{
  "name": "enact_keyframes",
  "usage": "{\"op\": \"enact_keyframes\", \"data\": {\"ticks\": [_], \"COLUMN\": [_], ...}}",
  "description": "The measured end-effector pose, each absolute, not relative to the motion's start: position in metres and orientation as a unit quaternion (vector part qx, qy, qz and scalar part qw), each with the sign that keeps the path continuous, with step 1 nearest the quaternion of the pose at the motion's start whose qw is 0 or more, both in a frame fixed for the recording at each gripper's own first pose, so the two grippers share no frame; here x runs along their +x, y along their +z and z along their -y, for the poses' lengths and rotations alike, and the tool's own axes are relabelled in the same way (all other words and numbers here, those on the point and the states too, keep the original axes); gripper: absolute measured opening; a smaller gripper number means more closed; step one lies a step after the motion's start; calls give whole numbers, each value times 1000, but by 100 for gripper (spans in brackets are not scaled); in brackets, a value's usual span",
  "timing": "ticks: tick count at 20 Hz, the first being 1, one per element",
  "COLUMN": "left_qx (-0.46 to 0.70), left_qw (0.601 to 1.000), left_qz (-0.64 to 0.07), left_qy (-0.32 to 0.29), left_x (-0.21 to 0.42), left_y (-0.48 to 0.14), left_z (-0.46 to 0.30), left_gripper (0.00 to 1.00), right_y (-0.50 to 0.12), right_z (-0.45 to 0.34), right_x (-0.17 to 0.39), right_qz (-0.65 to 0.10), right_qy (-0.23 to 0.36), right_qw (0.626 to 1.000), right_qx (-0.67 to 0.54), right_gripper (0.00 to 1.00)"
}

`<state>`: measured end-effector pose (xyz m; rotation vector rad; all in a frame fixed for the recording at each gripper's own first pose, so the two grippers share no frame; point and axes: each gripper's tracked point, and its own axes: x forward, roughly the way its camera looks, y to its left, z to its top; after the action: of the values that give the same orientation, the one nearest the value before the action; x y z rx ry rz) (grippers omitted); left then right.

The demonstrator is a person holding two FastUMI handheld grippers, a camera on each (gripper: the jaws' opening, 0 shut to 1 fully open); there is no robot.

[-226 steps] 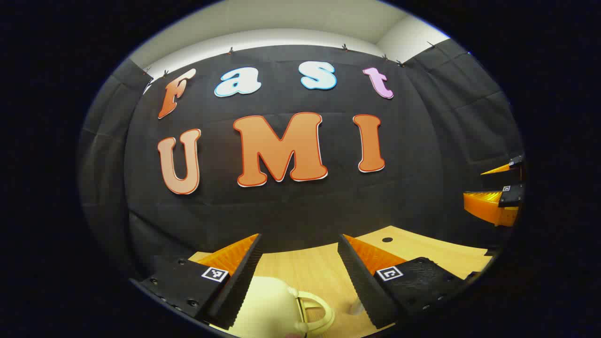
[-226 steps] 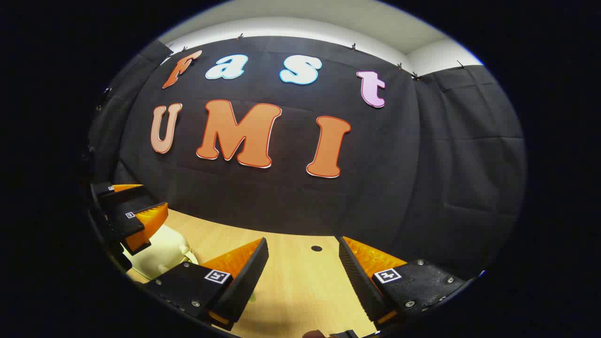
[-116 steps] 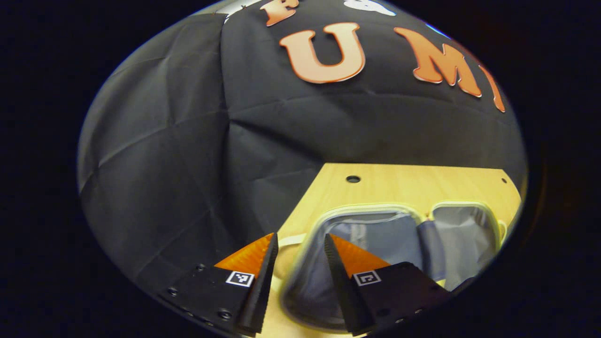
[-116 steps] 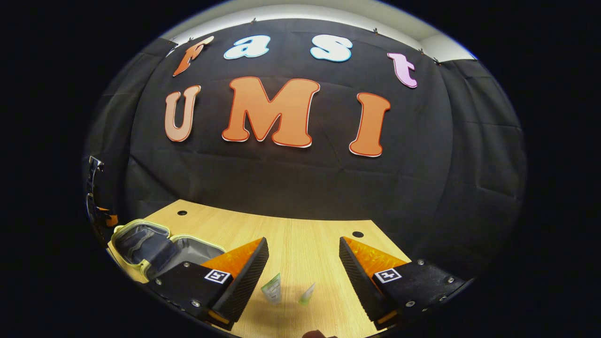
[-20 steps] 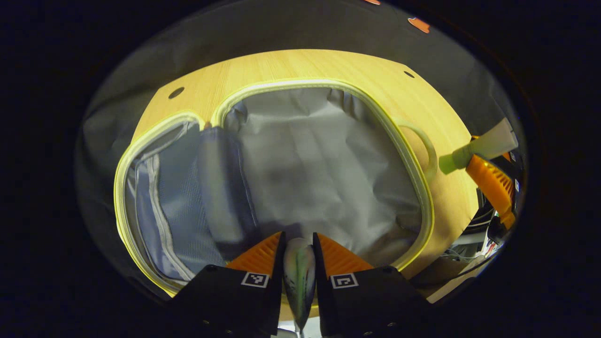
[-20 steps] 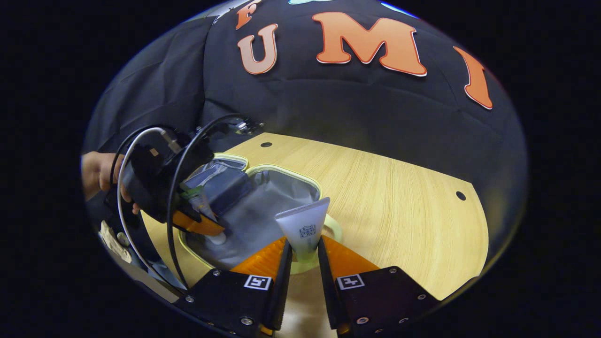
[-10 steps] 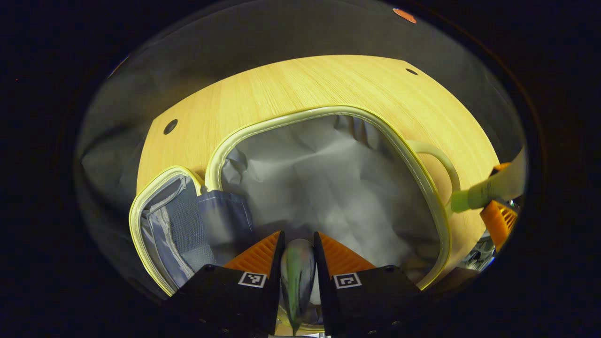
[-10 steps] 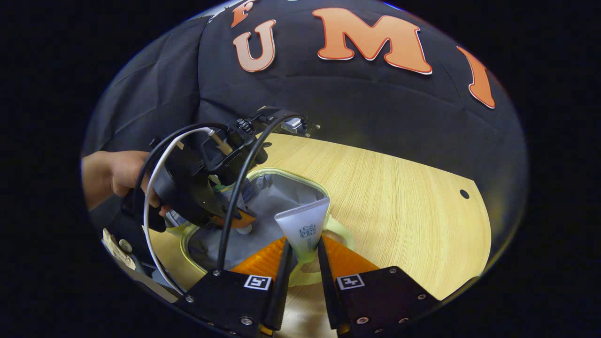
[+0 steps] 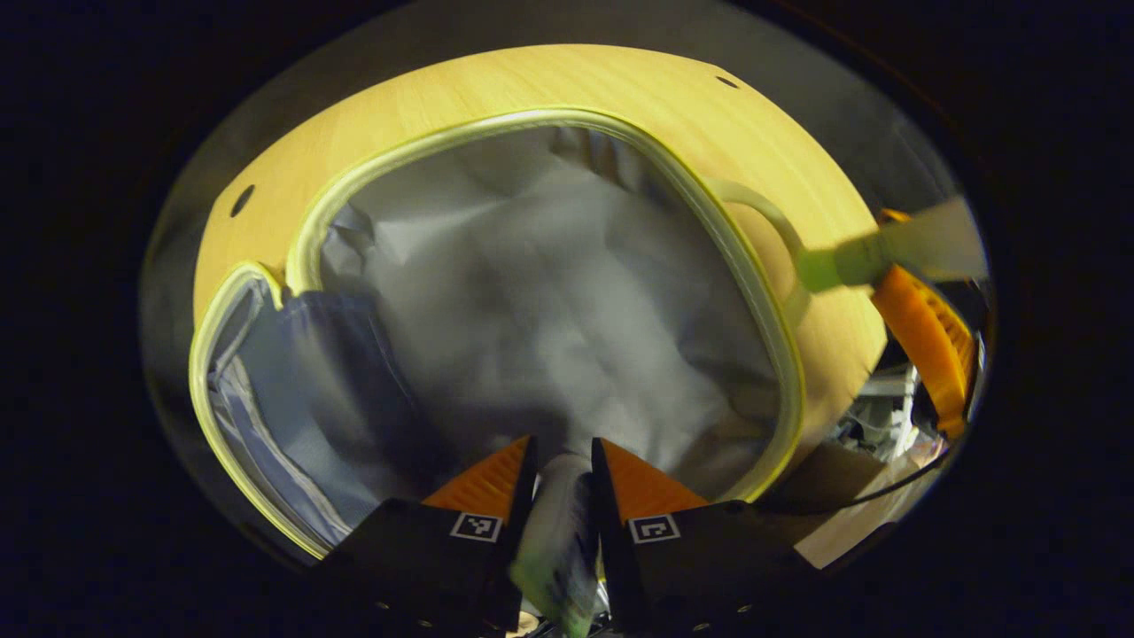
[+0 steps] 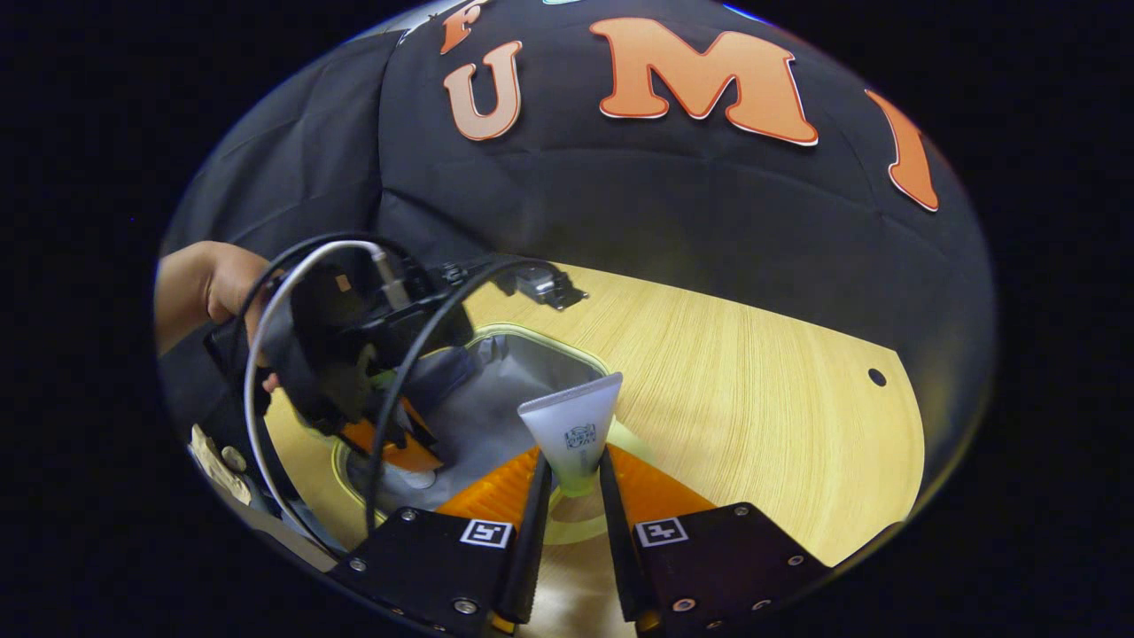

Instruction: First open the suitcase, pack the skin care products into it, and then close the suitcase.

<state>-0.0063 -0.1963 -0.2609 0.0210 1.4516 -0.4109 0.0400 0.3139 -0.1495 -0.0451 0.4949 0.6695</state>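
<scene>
Both tongs, left tongs (image 9: 563, 461) and right tongs (image 10: 573, 470), each pinch a tube (image 10: 574, 439).

Both views close above suitcase (image 9: 549, 292)

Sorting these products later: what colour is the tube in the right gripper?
The tube is white, fading to pale green at the held end; clearest in the right gripper view.

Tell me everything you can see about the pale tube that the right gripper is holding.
The pale frosted plastic tube stands nearly upright between the fingers of the right gripper. Its flat crimped end is widest and points up; the body narrows downward to a greenish end pinched between both fingers. A small dark print sits on its front. It hangs above the near rim of the open yellow-edged suitcase, not touching it.
</scene>
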Motion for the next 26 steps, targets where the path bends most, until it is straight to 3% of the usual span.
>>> {"op": "enact_keyframes", "data": {"ticks": [7, 12, 17, 24, 25, 26], "left_qx": [5, -23, -43, -111, -119, -125], "left_qw": [794, 842, 882, 903, 902, 899], "left_qz": [-597, -530, -464, -413, -412, -415], "left_qy": [-118, -102, -73, 30, 47, 66], "left_x": [37, 51, 47, 20, 14, 5], "left_y": [-271, -248, -212, -185, -186, -184], "left_z": [181, 175, 146, 53, 35, 17], "left_gripper": [41, 70, 84, 85, 85, 85], "right_y": [-153, -164, -177, -195, -197, -200], "right_z": [-315, -336, -365, -378, -378, -376], "right_x": [44, 39, 25, 8, 8, 7], "right_qz": [-245, -265, -298, -378, -389, -399], "right_qy": [323, 346, 383, 393, 390, 381], "right_qw": [914, 900, 874, 838, 834, 834], "right_qx": [-20, -23, -33, -23, -26, -29], "right_gripper": [37, 37, 37, 37, 31, 37]}}
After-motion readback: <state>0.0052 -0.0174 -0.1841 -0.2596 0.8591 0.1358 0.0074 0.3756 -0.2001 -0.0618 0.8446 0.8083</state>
